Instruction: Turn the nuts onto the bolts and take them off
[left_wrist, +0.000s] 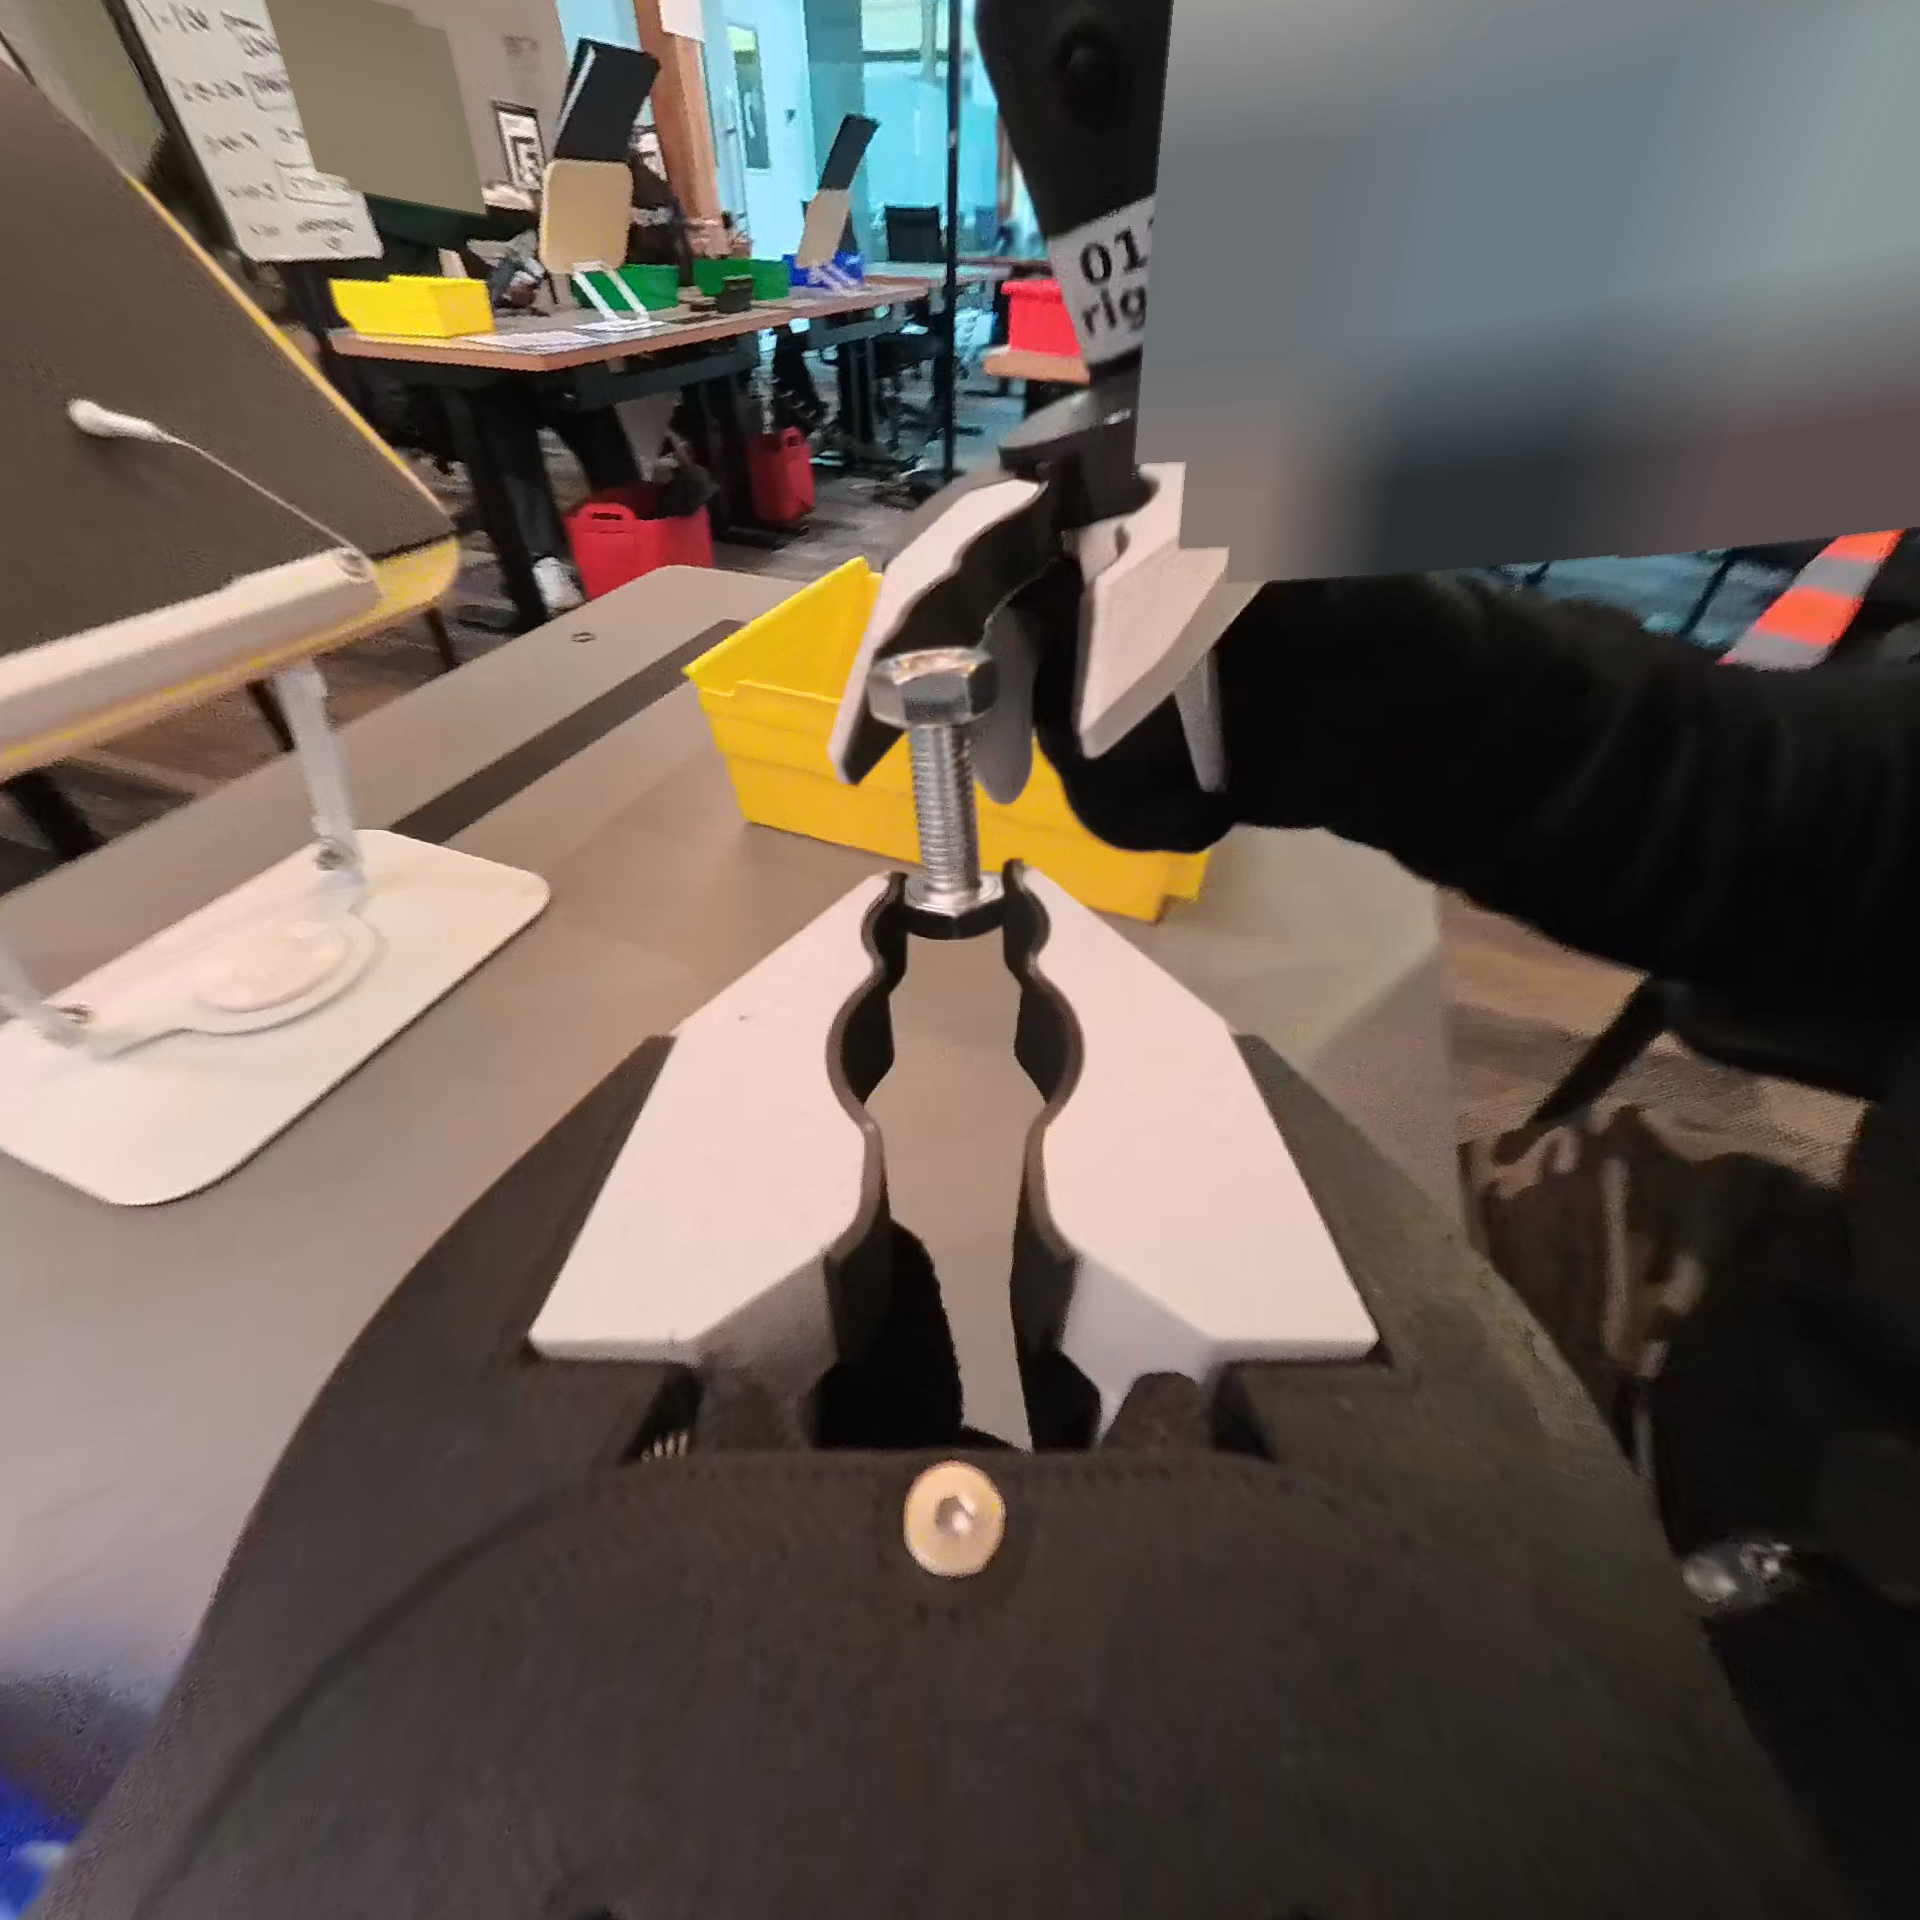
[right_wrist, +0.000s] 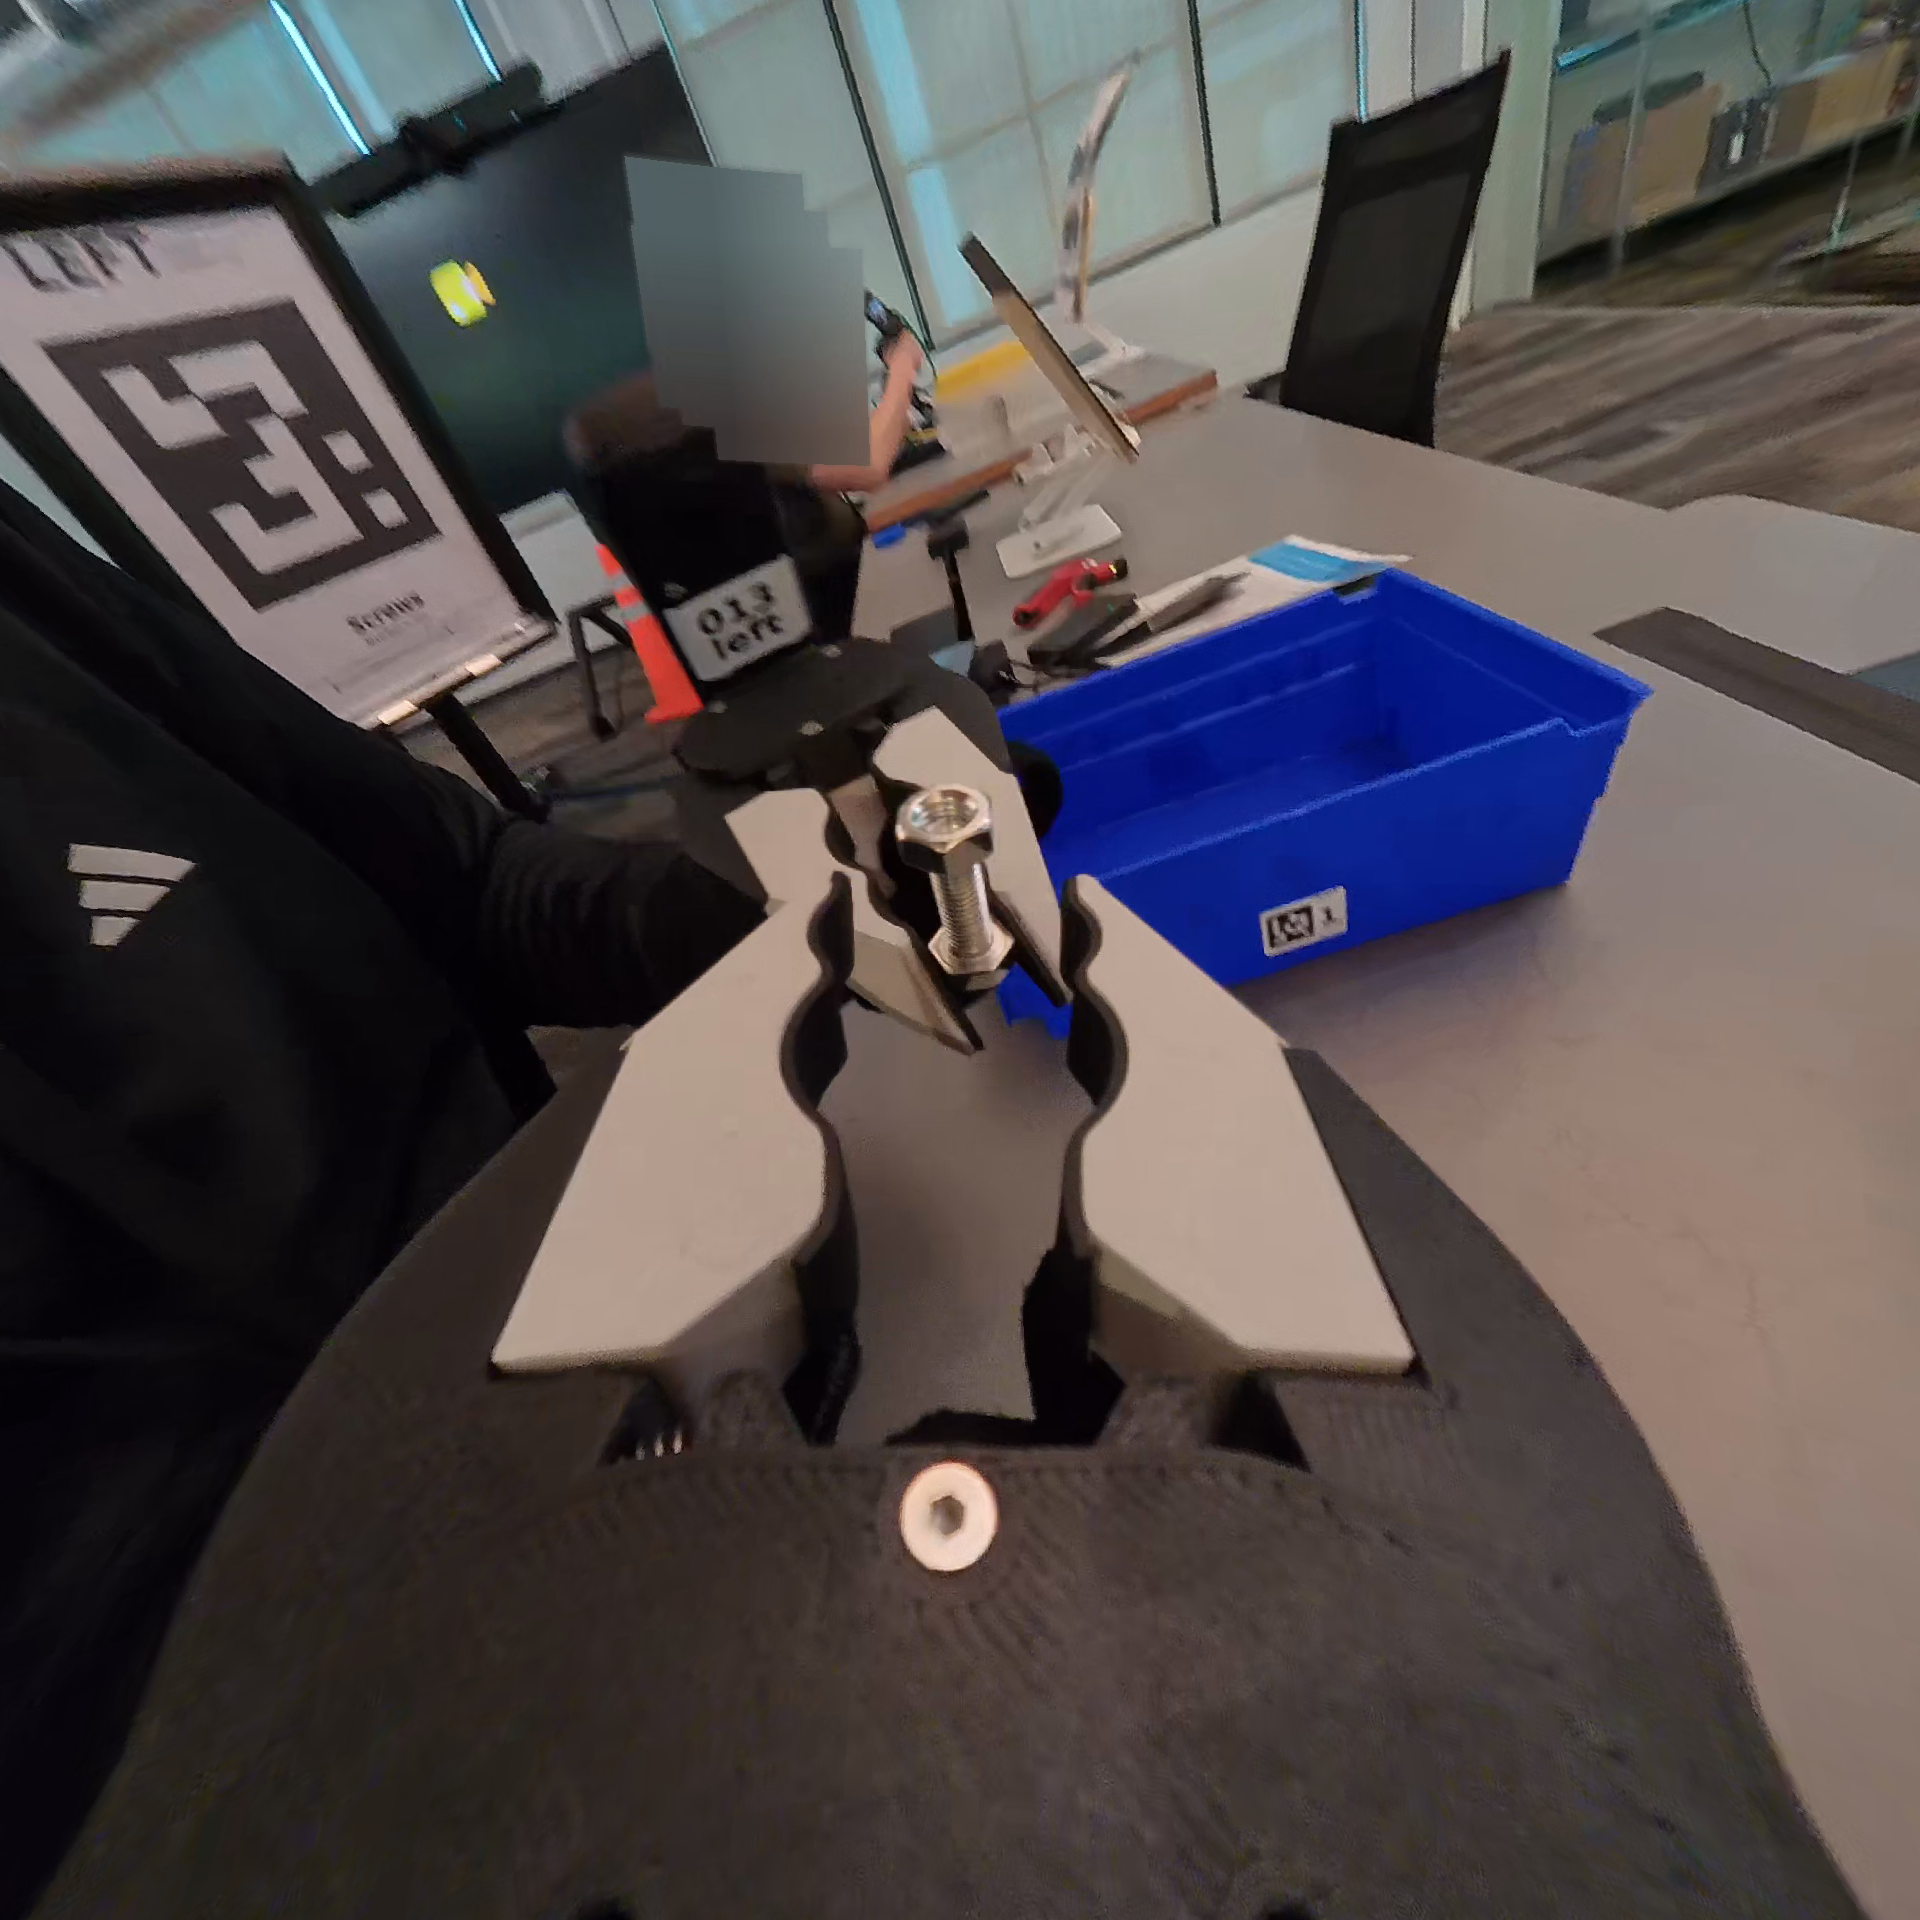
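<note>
- Grey table (right_wrist: 1558, 1143) carries a blue bin (right_wrist: 1351, 831) at 2 o'clock in the right wrist view and a yellow bin (left_wrist: 790, 748) at 12 o'clock in the left wrist view; the assembly is held in the air above the table, in neither bin
- Left gripper (left_wrist: 951, 899): clenched on the bolt's hex head (right_wrist: 971, 951), which sits right at its fingertips at 12 o'clock
- Right gripper (right_wrist: 956, 904): released, jaws well apart and holding nothing; it comes in from above, at 1 o'clock in the left wrist view
- Bolt (left_wrist: 943, 800): long axis about upright, running 6 to 12 o'clock, head down and thread end up; in the right wrist view it leans slightly towards 11 o'clock
- Nut (right_wrist: 940, 821): on the top end of the thread, bore facing up, well apart from the head
- Key relation: nut sits at 12 o'clock from the right fingertips, just beyond them and on the centreline; right gripper is the free one
- Judgement: next move is to close the right gripper on the nut flats and twist about the bolt axis; it looks to have few threads engaged, so it could drop
</note>
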